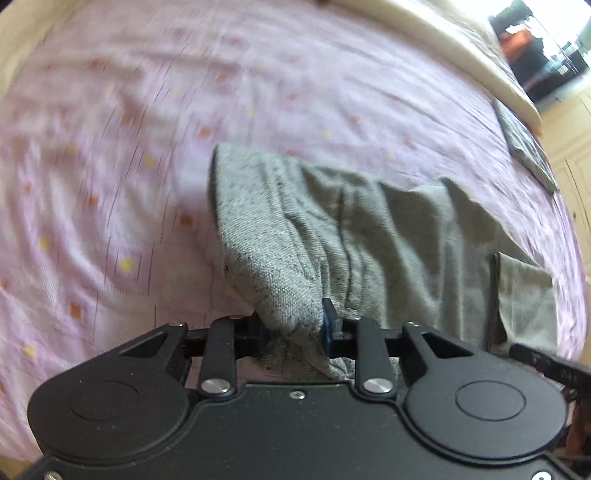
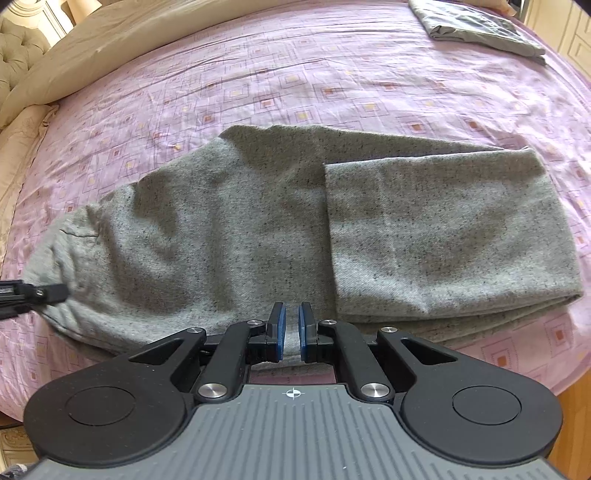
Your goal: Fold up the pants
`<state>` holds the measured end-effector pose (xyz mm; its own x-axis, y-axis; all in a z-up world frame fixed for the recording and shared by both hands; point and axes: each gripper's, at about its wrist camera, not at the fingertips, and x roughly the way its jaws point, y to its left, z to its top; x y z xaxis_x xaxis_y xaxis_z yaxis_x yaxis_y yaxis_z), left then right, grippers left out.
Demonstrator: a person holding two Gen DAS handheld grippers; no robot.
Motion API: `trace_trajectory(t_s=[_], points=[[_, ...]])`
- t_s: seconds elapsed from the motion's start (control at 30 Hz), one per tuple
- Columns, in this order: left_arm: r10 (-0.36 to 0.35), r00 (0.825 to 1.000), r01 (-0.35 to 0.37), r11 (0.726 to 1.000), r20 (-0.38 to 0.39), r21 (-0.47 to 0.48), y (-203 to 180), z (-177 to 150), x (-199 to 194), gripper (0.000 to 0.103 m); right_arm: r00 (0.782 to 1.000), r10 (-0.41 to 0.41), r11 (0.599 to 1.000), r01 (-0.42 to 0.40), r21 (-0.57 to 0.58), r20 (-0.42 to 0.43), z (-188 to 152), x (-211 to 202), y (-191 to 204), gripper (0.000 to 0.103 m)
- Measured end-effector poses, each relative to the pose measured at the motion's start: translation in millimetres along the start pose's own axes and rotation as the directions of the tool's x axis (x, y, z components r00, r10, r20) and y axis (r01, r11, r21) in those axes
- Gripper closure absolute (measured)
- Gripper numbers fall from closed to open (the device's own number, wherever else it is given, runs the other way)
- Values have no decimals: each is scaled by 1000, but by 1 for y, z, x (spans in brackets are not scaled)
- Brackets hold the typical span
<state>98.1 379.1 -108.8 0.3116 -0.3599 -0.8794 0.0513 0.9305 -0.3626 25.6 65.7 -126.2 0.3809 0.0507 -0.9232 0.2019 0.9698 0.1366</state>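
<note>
Currently, left gripper (image 1: pixel 293 325): jaws pinched on a bunched end of the grey speckled pants (image 1: pixel 332 236), the cloth lifted off the bed and draping away toward the right of the left wrist view; that view is blurred.
Left fingers: one blue pad (image 1: pixel 328 325) presses the fabric from the right; the opposite pad is mostly hidden behind the gathered cloth.
Right gripper (image 2: pixel 291 330): blue pads drawn nearly together with a thin gap, at the near edge of the pants (image 2: pixel 258 229); whether any cloth is caught between them cannot be told.
Pants: stretched across the middle of the right wrist view on the pink patterned bedsheet (image 2: pixel 295 74), one end folded back over itself at the right (image 2: pixel 443 229); the far left end rises toward the left gripper's black tip (image 2: pixel 40 293) at the left edge of the frame.
Edges and room: bare sheet lies open above and to the left of the pants; a folded grey garment (image 2: pixel 480 29) sits well apart at the upper right; a beige duvet (image 2: pixel 110 44) borders the upper left.
Pose: both grippers angle steeply down toward the bed.
</note>
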Motion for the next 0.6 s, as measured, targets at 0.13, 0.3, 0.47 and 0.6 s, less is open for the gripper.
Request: trace_trajectory(t_s=[0.13,0.3,0.47,0.6], points=[[-5,999,4,1000,52,25,-21,7,-18,71,1000,9,1000,-9,5,4,4,3,-6,96],[17,995,-21,999,101,42,-41,7,-37,71,996,73,995,-75,-58,-41,7,25,-3,96],[41,991,-49,998,130,51,-67,3,-46,73,966,113,967,-161,-197,-234,-13,67,15,96],[103,976,-123,988,191,95,-107,-3,-59,73,959,164,933,-228,-280,-232,-16,61,14,96]])
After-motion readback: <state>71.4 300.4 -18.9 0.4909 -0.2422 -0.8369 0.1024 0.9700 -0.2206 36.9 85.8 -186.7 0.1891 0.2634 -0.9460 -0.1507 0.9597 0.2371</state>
